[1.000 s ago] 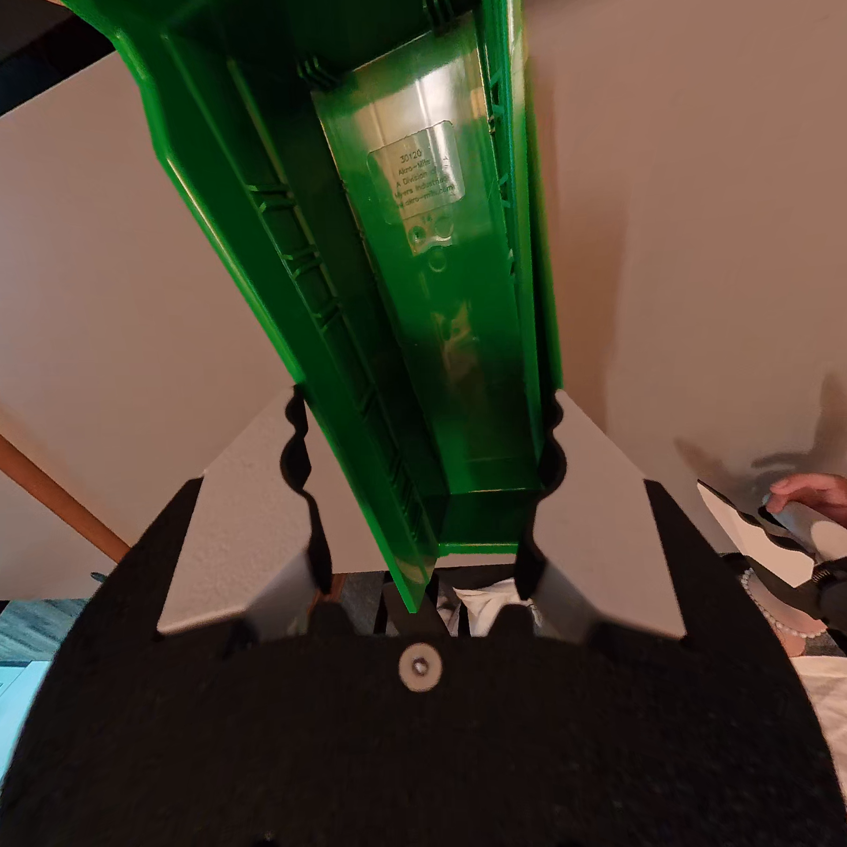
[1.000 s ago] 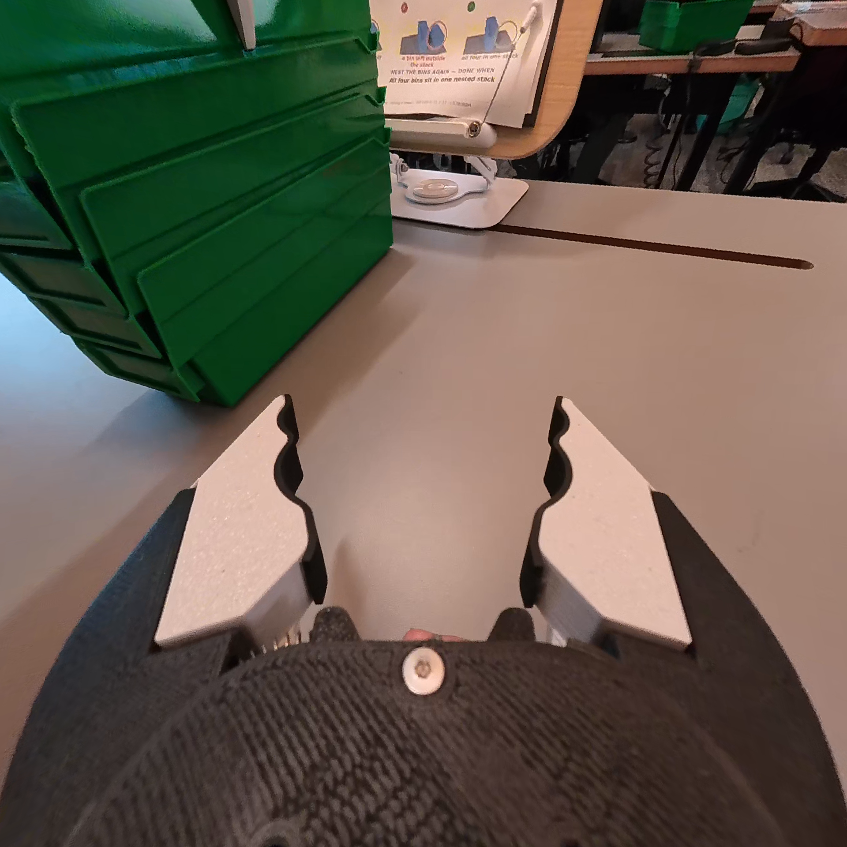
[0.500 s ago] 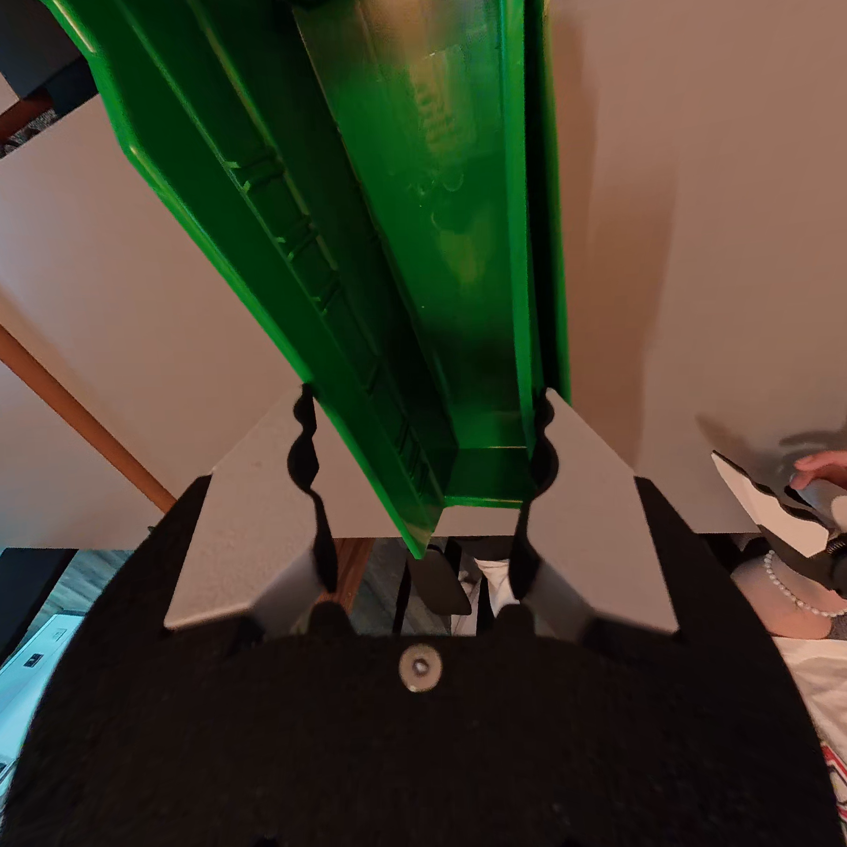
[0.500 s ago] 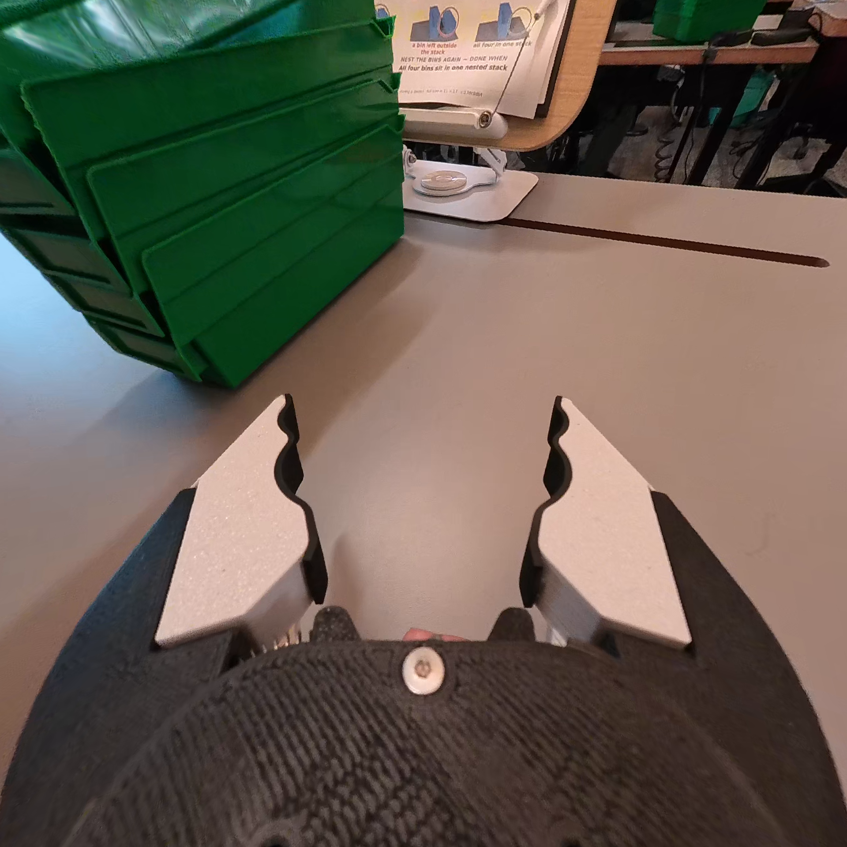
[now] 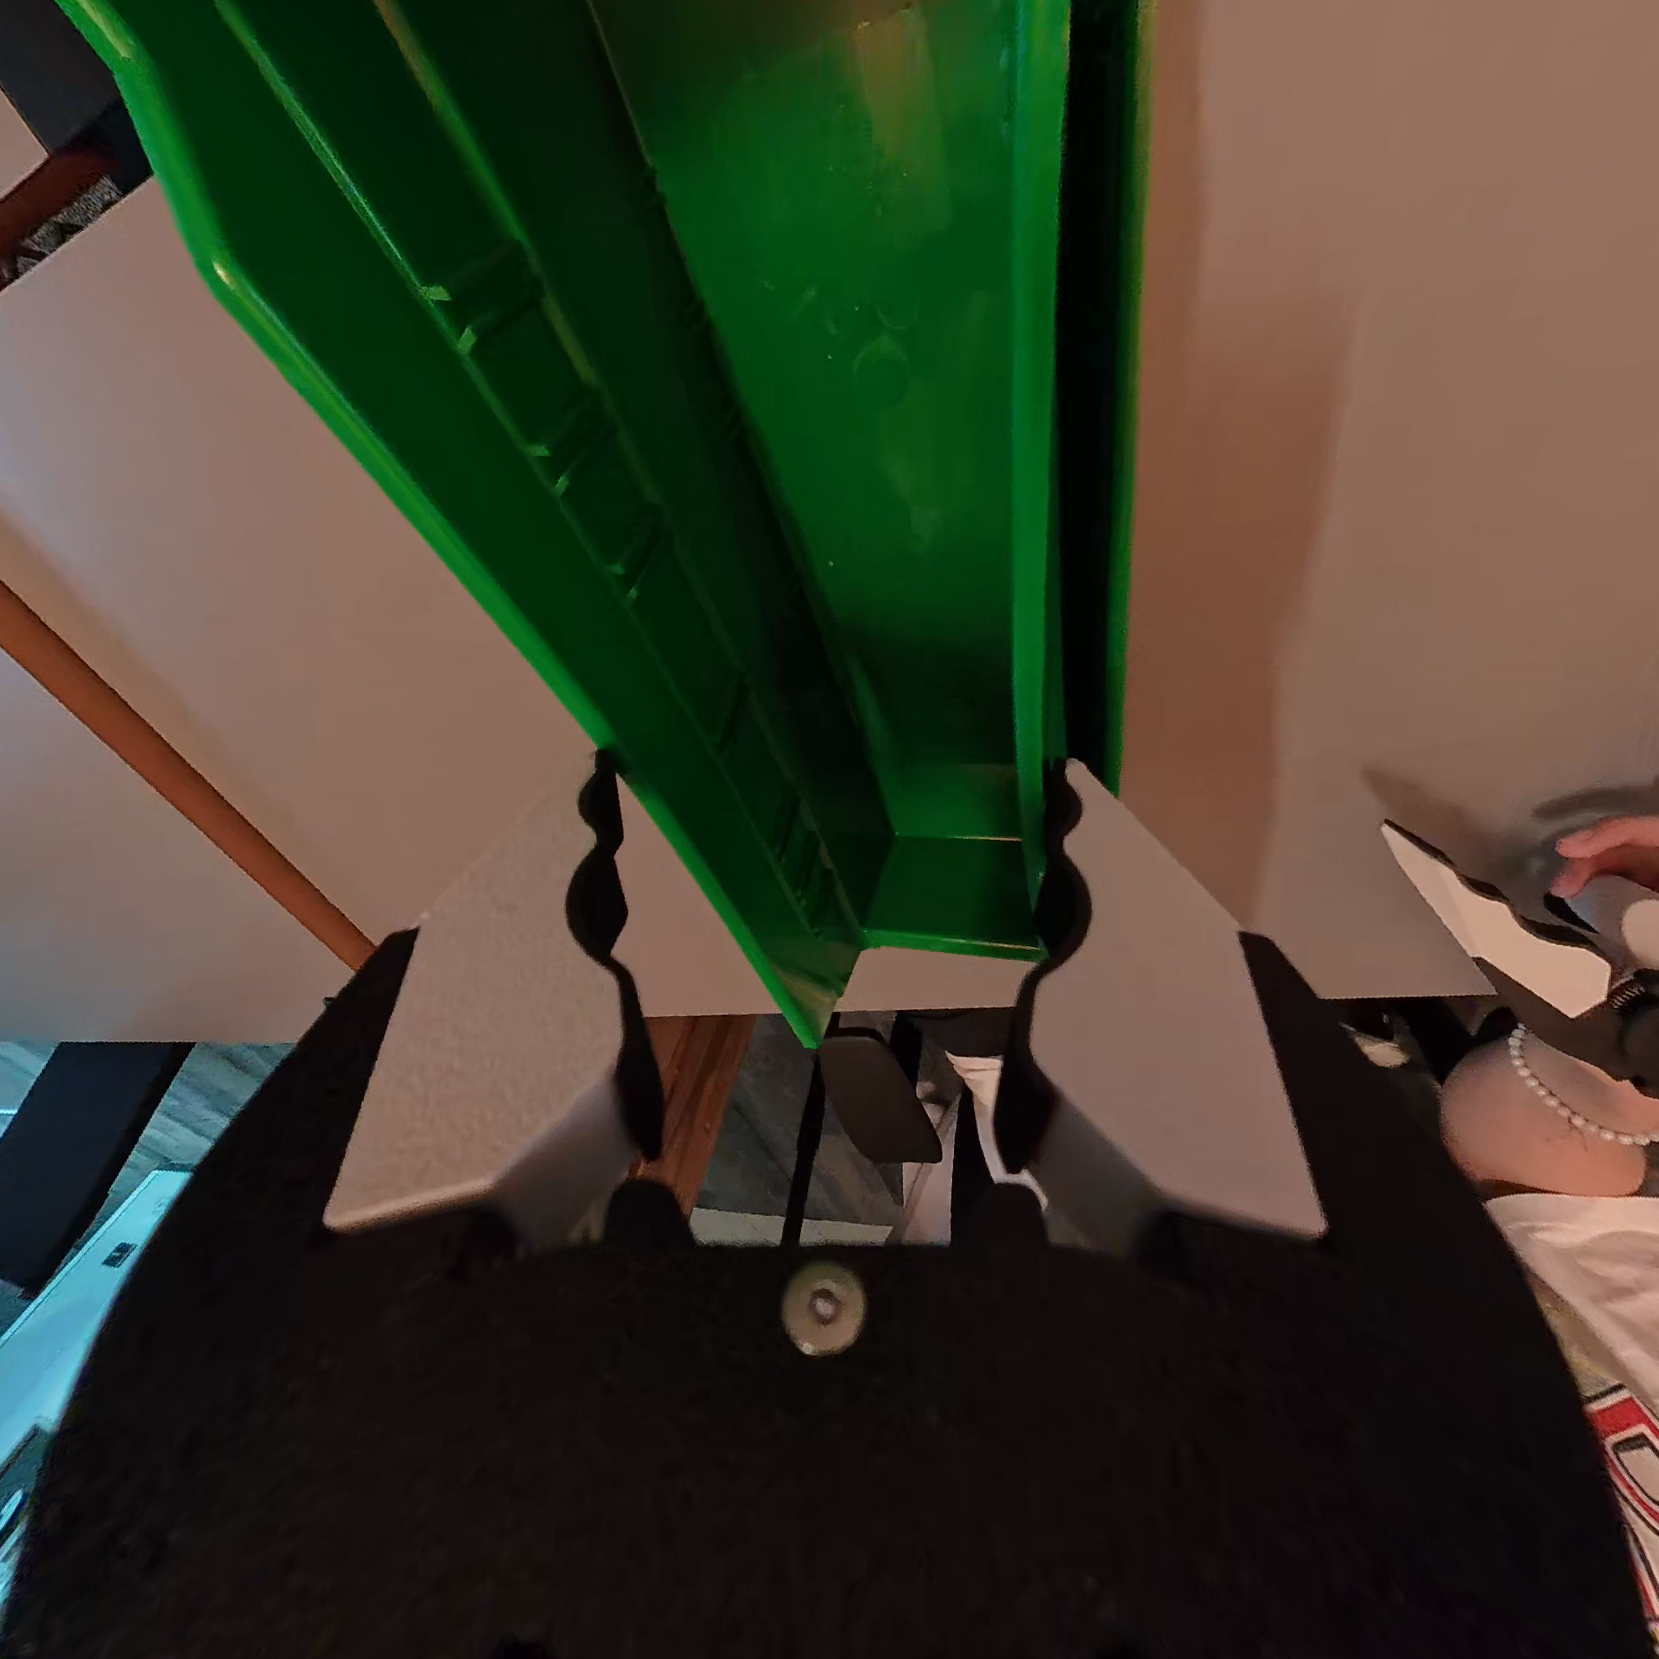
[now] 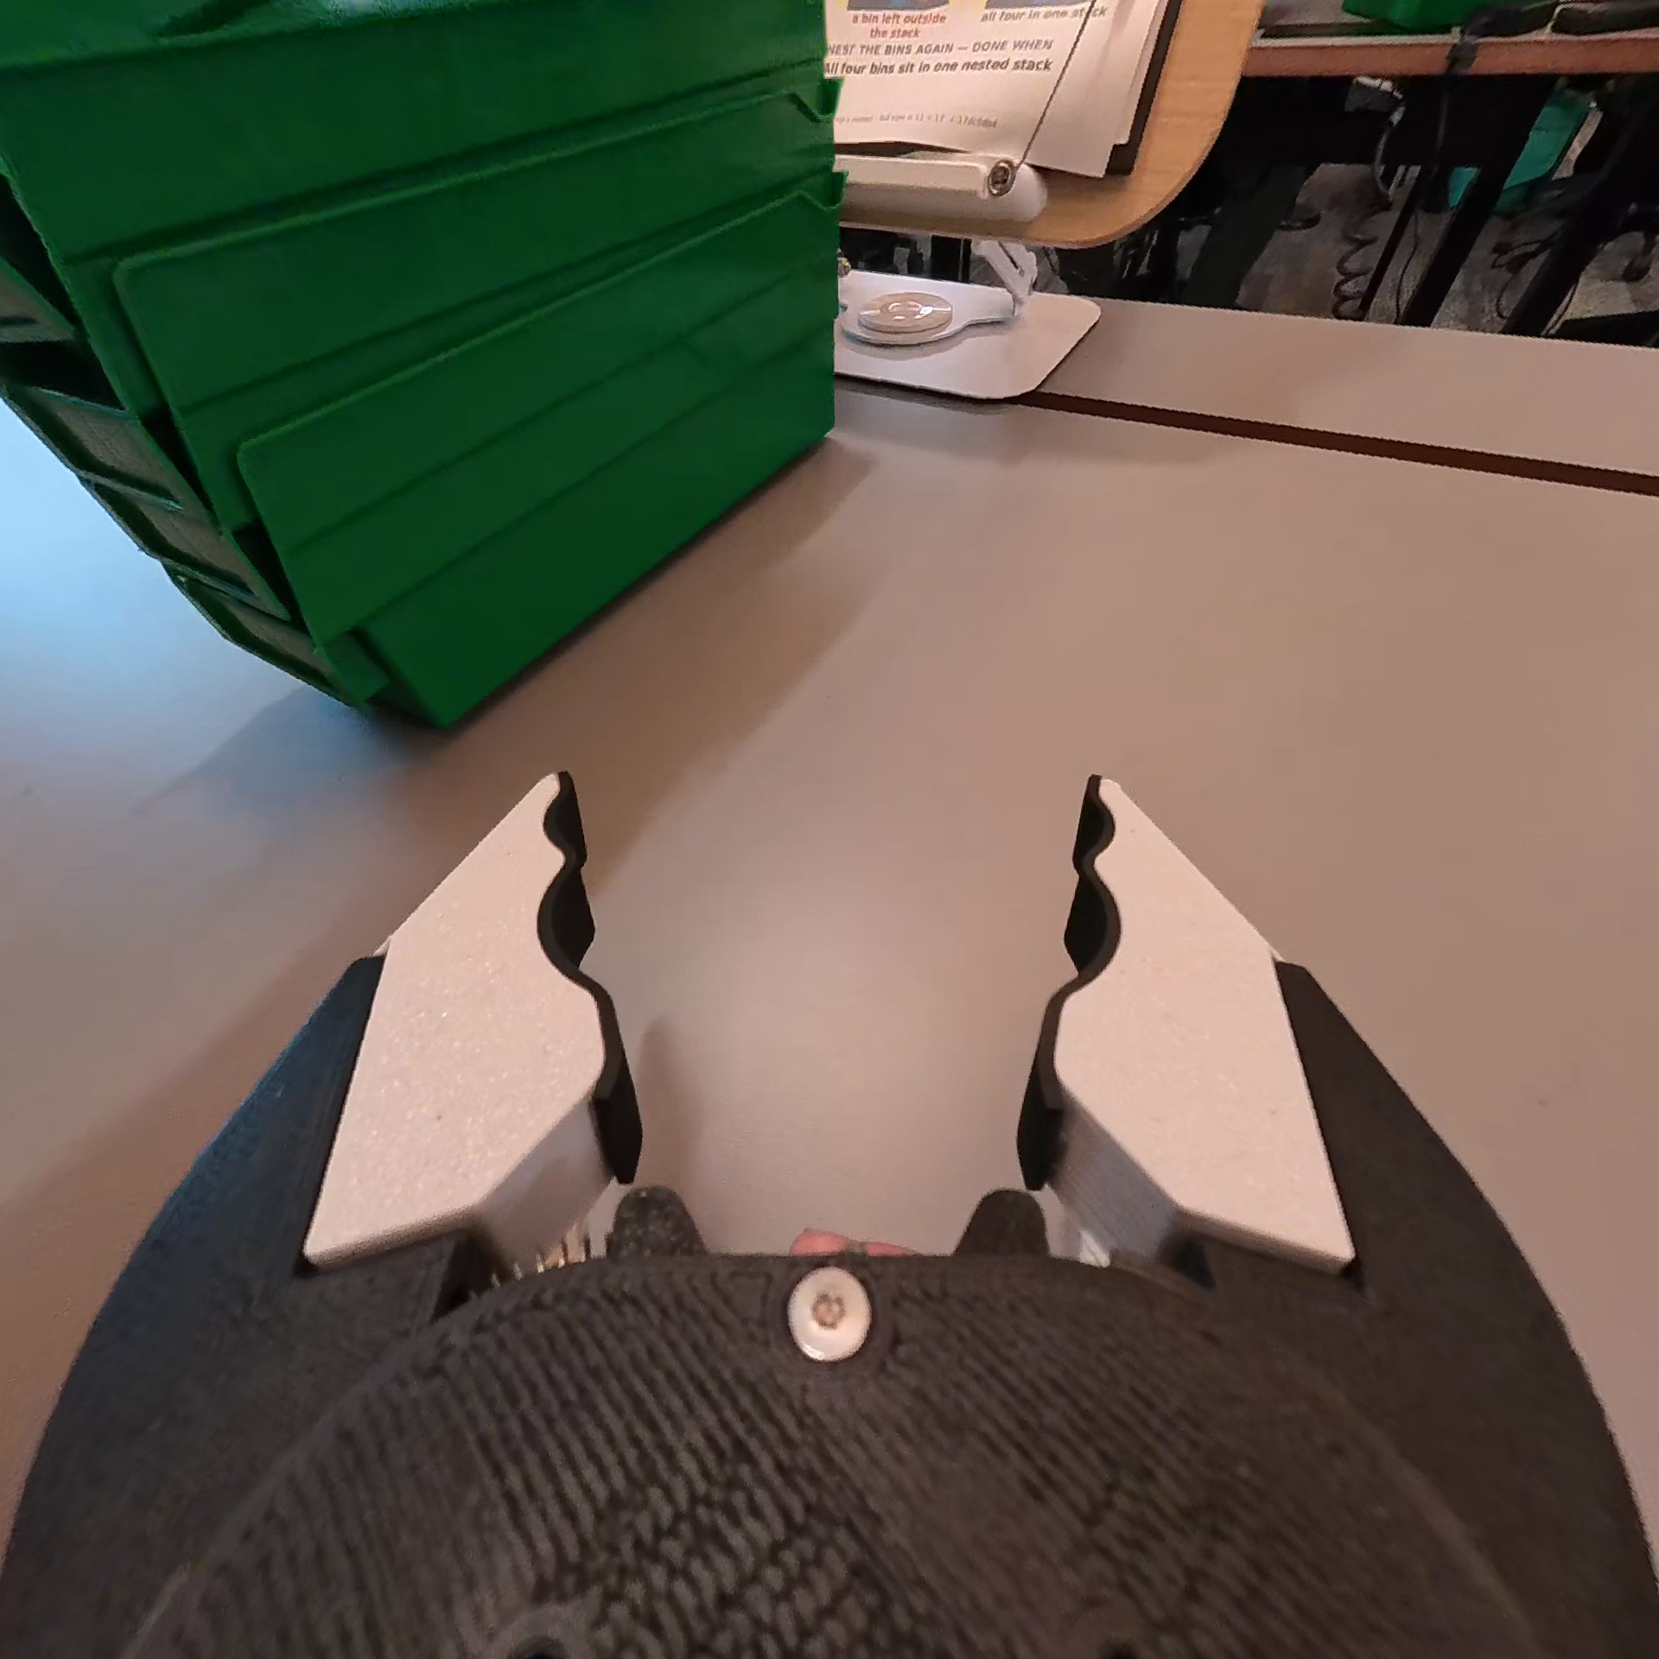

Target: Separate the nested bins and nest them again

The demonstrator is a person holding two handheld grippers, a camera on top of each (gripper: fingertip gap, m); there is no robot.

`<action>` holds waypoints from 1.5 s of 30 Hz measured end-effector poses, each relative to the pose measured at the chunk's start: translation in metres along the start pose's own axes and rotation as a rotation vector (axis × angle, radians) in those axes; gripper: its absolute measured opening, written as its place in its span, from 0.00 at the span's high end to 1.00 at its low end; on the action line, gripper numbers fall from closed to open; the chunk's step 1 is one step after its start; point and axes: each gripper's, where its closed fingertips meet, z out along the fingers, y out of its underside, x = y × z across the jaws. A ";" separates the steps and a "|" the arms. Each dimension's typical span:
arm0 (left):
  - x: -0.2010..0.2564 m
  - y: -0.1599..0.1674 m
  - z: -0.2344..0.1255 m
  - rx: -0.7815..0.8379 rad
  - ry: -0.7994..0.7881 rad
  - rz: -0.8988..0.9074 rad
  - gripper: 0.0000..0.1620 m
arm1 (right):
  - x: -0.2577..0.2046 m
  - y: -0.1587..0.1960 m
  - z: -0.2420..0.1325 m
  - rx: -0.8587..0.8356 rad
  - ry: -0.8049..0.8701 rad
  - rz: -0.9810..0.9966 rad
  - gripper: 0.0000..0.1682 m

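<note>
My right gripper hangs released over the grey table, nothing between its fingers. Left gripper spread too, around a green bin. Farther left: nested bin stack resting on the table.

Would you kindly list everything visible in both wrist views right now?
green bin: one, green, between the left gripper's fingers above the table.
nested bins: one stack, green, on the table's far left, right wrist view.
table: one, grey.
document stand: one, white base, wooden board with paper, behind the stack.
left gripper: black with white fingers; grip on the bin unclear.
right gripper: black and white, open, empty, over the table.
hand: one, on the right gripper.
</note>
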 end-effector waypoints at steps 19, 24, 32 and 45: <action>-0.022 0.004 -0.059 0.050 0.031 -0.011 0.45 | 0.004 0.007 0.002 -0.019 0.004 0.006 0.36; -0.064 0.016 -0.085 0.068 0.001 -0.048 0.45 | 0.003 0.007 0.002 -0.021 0.004 0.001 0.36; -0.150 0.052 -0.078 0.012 -0.064 -0.136 0.45 | 0.000 0.008 0.002 -0.028 -0.009 0.000 0.36; -0.236 0.087 0.061 -0.166 -0.002 -0.158 0.46 | -0.003 0.001 -0.001 -0.027 -0.004 -0.023 0.36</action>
